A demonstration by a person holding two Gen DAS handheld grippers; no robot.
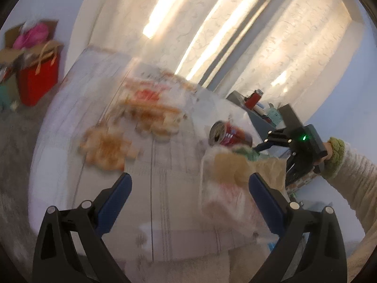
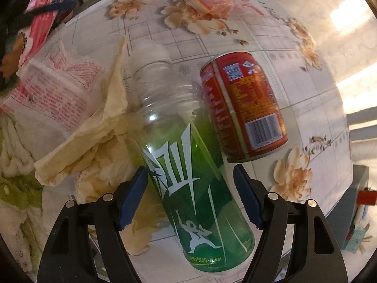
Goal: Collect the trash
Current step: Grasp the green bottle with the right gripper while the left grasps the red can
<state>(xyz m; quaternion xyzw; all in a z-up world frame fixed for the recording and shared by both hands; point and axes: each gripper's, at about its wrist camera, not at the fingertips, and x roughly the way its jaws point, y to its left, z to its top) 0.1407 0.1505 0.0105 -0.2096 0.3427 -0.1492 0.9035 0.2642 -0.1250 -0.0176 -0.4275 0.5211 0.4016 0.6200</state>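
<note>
A green plastic bottle (image 2: pixel 195 188) with a clear neck lies on the flowered table (image 2: pixel 306 94). My right gripper (image 2: pixel 189 168) points down over it, and its blue pads press on the bottle's two sides. Just right of the bottle a red can (image 2: pixel 242 108) lies on its side. Crumpled yellowish paper (image 2: pixel 99 136) and a white wrapper with pink print (image 2: pixel 54 89) sit to the bottle's left. An orange wrapper (image 2: pixel 212 2) is at the far edge. My left gripper (image 1: pixel 189 176) hovers open over the table with nothing between its fingers. The blurred left wrist view shows the can (image 1: pixel 231 136) and a sleeve (image 1: pixel 348 172).
A red gift bag (image 1: pixel 38 82) and a cardboard box (image 1: pixel 14 47) stand on the floor at the left. Pale curtains (image 1: pixel 259 47) hang behind the table. A grey shelf (image 1: pixel 256 113) with small items stands beside the table's right edge. A green and white towel (image 2: pixel 16 176) lies at the left.
</note>
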